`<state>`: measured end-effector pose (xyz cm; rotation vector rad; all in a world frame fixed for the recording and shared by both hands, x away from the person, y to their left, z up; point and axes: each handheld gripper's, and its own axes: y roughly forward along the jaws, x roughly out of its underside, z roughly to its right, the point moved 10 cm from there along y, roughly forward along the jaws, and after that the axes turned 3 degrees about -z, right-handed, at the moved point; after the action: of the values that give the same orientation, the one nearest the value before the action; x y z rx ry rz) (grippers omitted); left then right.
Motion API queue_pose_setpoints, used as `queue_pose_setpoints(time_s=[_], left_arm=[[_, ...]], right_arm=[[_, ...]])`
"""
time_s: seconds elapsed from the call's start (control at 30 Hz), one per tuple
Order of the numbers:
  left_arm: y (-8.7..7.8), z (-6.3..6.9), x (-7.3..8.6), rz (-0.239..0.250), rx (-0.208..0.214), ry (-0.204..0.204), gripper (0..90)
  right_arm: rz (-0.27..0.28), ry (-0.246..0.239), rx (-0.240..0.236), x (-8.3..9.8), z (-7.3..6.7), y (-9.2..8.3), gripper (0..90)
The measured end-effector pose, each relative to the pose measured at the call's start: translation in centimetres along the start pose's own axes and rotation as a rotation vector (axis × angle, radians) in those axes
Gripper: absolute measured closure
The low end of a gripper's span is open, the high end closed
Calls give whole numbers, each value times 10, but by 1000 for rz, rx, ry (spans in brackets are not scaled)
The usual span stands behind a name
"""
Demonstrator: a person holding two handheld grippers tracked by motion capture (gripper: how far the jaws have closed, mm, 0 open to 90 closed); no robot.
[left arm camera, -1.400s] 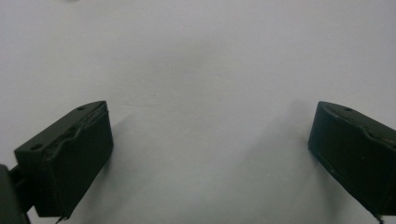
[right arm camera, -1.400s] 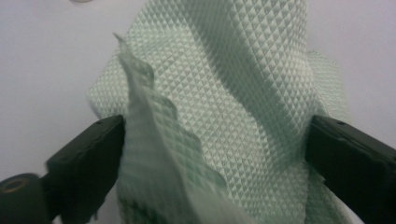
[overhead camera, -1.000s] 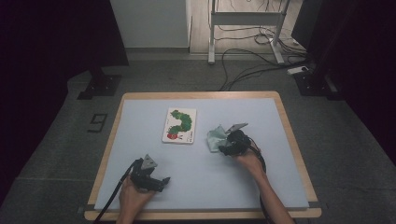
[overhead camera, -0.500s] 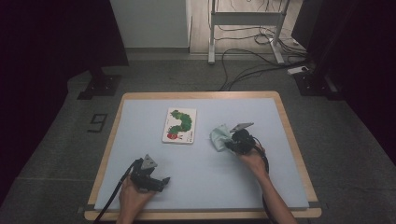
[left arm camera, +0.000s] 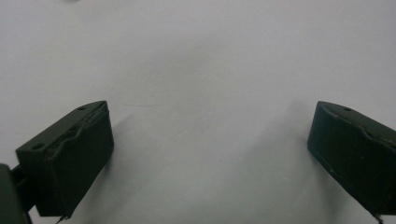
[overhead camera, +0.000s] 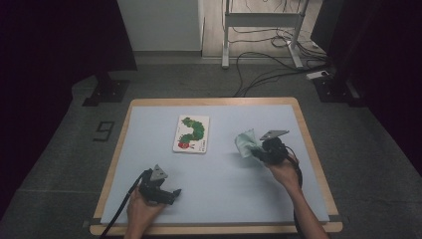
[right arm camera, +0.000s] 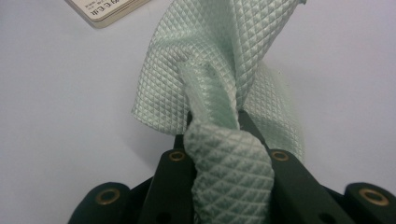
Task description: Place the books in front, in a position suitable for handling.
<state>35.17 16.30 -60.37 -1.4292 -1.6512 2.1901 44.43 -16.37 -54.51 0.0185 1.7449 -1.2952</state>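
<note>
Cloth [right arm camera: 224,93] lifted, right gripper [overhead camera: 259,152] fingers clamped

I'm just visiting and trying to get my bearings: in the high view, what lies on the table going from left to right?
Left black two-jaw gripper → flat white caterpillar picture book → crumpled pale green waffle-textured cloth → right black two-jaw gripper clamped on that cloth.

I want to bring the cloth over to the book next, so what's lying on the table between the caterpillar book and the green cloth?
Nothing: in the high view, bare pale blue table mat separates the caterpillar book from the green cloth.
</note>
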Motion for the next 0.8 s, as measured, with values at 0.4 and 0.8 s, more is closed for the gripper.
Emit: queue_pose_setpoints(time_s=[0.4, 0.8], left_arm=[[0, 0, 0, 0, 0, -1, 4], [0, 0, 0, -1, 0, -1, 4]], right_arm=[[27, 25, 43, 21, 15, -37, 785], [29, 63, 104, 60, 28, -74, 785]])
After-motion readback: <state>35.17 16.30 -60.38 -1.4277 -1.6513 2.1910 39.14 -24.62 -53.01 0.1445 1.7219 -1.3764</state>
